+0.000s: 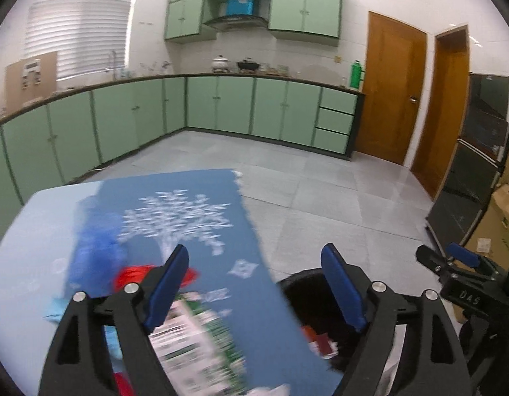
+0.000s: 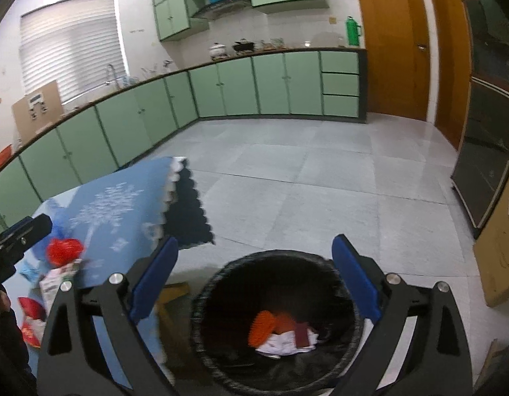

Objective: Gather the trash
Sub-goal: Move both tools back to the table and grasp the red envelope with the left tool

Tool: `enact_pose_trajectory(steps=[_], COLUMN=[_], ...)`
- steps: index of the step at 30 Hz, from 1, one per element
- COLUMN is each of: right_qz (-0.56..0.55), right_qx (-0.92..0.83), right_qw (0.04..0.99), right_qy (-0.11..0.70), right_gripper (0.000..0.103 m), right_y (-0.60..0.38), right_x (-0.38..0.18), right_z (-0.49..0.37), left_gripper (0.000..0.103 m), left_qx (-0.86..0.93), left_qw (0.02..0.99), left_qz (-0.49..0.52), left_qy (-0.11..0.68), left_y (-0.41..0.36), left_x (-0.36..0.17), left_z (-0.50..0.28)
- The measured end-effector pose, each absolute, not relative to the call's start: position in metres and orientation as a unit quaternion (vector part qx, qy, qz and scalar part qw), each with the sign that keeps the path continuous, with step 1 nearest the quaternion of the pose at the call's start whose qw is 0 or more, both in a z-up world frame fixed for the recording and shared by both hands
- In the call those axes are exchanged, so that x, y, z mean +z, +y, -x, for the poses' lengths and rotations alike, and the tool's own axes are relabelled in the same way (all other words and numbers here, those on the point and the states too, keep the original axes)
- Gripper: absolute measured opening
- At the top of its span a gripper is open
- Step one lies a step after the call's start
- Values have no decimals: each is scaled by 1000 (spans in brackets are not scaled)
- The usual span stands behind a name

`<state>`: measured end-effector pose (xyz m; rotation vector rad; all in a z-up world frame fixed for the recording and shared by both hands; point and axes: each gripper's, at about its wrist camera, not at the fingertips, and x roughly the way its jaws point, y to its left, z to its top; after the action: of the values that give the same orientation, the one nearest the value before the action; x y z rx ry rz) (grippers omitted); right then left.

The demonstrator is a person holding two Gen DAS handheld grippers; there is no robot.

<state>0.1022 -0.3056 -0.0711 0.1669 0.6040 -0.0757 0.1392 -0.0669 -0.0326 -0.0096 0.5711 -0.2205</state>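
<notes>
Now both tongs wide, empty: right tongs over bin; left tongs should straddle carton on worktop squarely.

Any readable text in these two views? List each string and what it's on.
"DAS": white letters on the black body of the right gripper, seen from the left wrist view.
Green-and-white printed carton on the blue tablecloth: print blurred, unreadable.
Brown cardboard box on the counter: white labels too small to read.
Red packet at the table edge: markings unreadable.
Nothing else legible.
</notes>
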Motion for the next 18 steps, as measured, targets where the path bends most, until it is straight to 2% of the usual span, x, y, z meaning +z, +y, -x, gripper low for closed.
enact_pose_trajectory(steps=[9, 18], right_qz=[-67, -48], right_qx=[39, 82], right_qw=[949, 948], right_qy=[304, 305], right_gripper=[92, 92], right_y=[-228, -180], right_x=[-74, -81], right_z=[-94, -81], left_gripper=[81, 81], left_qx=[-23, 9], left_qw=[954, 942], left_qz=[-7, 10], left_qy=[297, 336], left_y=[14, 57], left_x=[-45, -78], left_z=[-94, -69])
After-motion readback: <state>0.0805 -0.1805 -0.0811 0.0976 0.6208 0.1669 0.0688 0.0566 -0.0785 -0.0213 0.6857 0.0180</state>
